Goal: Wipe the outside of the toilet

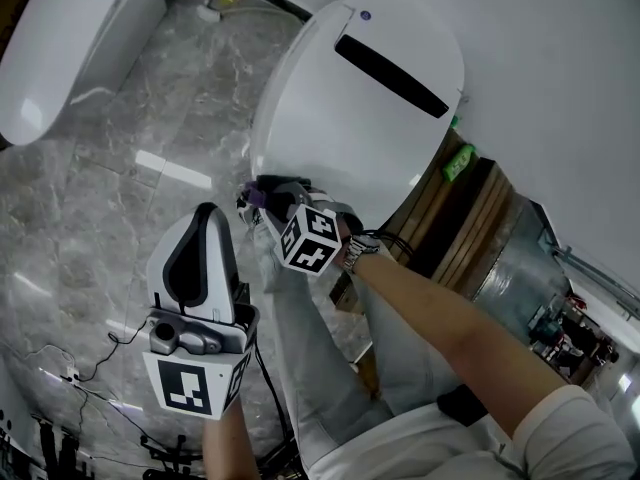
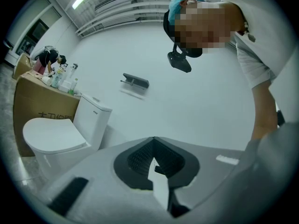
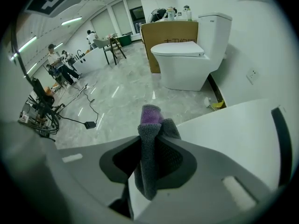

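Note:
The white toilet (image 1: pixel 370 98) stands with its lid down in the upper middle of the head view. My right gripper (image 1: pixel 258 200) is shut on a grey and purple cloth (image 1: pixel 268 194), held against the toilet's front edge. In the right gripper view the cloth (image 3: pixel 150 139) sticks out between the jaws, with the toilet lid (image 3: pixel 243 134) just to its right. My left gripper (image 1: pixel 205 211) hangs over the floor, left of the toilet and apart from it, shut with nothing in it. In its own view the left gripper (image 2: pixel 153 141) points up at a white wall.
A second white toilet (image 1: pixel 60 38) stands at the top left on the grey marble floor (image 1: pixel 120 188); it shows again as the second toilet (image 3: pixel 187 64) beside a cardboard box (image 3: pixel 168 36). Cables (image 1: pixel 90 368) lie on the floor near my feet. Wooden boards (image 1: pixel 470 228) lean right of the toilet.

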Motion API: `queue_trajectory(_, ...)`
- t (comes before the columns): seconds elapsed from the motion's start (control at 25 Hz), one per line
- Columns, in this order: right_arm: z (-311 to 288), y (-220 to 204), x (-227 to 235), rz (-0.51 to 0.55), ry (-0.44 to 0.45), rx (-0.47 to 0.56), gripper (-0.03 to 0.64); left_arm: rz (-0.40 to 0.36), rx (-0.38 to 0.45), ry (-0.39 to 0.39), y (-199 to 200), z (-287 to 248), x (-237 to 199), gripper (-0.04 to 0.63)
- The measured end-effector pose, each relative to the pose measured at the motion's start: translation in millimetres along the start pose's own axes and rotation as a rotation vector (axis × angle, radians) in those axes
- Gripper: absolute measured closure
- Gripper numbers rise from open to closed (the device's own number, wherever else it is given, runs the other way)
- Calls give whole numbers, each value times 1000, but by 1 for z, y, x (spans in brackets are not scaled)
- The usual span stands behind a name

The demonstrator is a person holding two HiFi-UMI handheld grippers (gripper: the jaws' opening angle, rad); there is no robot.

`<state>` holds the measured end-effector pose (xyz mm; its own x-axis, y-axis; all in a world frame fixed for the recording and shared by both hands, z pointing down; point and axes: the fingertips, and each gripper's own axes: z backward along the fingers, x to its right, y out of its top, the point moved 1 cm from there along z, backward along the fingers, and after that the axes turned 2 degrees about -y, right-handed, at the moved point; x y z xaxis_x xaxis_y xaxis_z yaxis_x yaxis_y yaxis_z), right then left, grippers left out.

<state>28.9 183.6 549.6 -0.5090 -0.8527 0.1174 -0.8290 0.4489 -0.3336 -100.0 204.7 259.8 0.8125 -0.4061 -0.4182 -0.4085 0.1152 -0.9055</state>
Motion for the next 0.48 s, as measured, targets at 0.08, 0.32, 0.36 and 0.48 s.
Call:
queue_trajectory(0.08, -1, -4, -13, -18, 7, 0, 531, -1, -4, 11, -1, -1, -4, 592)
queue_trajectory(0.32, -8, -20, -61, 44, 69, -16, 532, -2, 5, 37, -7, -8, -9, 592)
queue_trajectory(0.36, -9, -24, -70, 70, 87, -22, 532, -2, 4, 40, -9, -9, -8, 592)
queue_trajectory(0.48, -10, -36, -91, 175, 131, -35, 532, 3, -5, 47, -14, -13, 1, 592)
